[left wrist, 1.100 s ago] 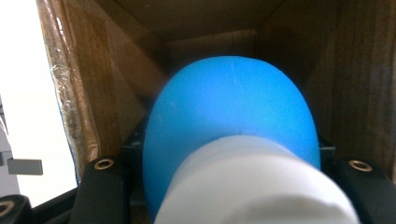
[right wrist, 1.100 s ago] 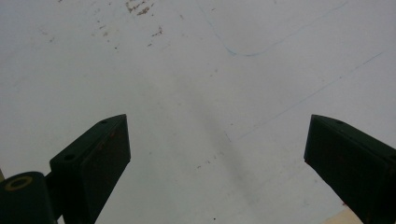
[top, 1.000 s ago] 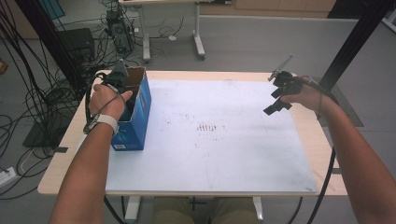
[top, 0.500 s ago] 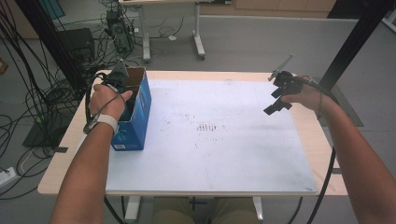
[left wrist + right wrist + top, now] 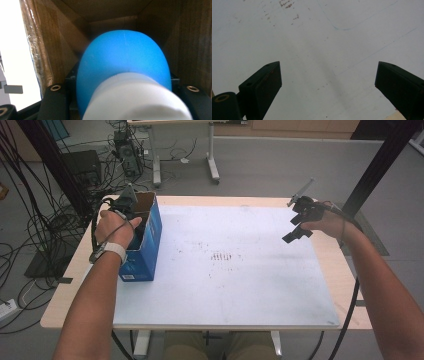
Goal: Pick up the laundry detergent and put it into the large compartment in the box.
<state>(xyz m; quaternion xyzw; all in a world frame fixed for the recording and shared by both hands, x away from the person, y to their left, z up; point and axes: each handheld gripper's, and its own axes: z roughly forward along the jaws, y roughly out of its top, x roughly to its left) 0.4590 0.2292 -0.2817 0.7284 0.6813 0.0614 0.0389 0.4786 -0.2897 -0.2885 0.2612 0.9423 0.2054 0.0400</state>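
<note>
High view: at the left of the frame the left gripper dips into a blue cardboard box on the bench; the right gripper hovers at upper right.

Left gripper view: the jaws clamp a blue-and-white object at the frame's centre, inside the box. It looks light, smooth and probably slippery, best held around its middle.

Right gripper view: the jaws gape wide, empty, over the white mat.

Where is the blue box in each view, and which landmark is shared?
High view: blue box at the table's left edge, left tongs inside.
Left gripper view: its brown inner walls surround a blue object.
Right gripper view: faces the white mat instead.
Shared landmark: that mat.
</note>
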